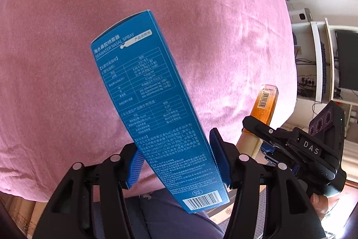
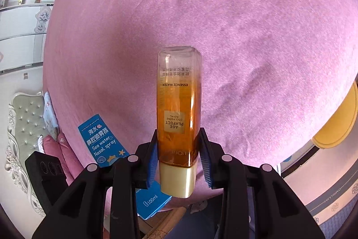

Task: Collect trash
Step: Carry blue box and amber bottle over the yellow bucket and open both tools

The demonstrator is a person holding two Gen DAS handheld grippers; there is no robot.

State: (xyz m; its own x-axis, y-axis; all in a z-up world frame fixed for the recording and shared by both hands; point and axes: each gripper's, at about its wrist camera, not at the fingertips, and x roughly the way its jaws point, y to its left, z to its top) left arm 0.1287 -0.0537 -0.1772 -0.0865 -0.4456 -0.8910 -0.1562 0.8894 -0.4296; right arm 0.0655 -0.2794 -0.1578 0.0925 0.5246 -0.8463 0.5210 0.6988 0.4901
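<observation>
The left claw (image 1: 177,159) is clamped on a long blue box (image 1: 154,109), a nasal spray carton, with its ribbed blue pads (image 1: 133,168) pressing the lower part of the two narrow sides, so the box sticks up and away at a slant, barcode end toward the person. Gripping it low across the narrow width probably gives the pads a firm bite on stiff cardboard without crushing the wide printed face. Just to its right, the right claw (image 2: 177,156) is closed on an amber bottle (image 2: 179,109) of essence water, held upside down: the cream cap (image 2: 177,180) sits behind the pads and the clear base points away. The pads squeeze the bottle just above the cap, where the body is flat-sided. Both pieces of trash are lifted off the pink bed (image 1: 67,59), which fills the background under them and looks bare of other rubbish as far as these views reach. The two claws sit close together, so the box and the bottle could knock each other. No bin shows; a yellow round thing (image 2: 337,122) lies past the bed's right edge, and I cannot tell what it is.
</observation>
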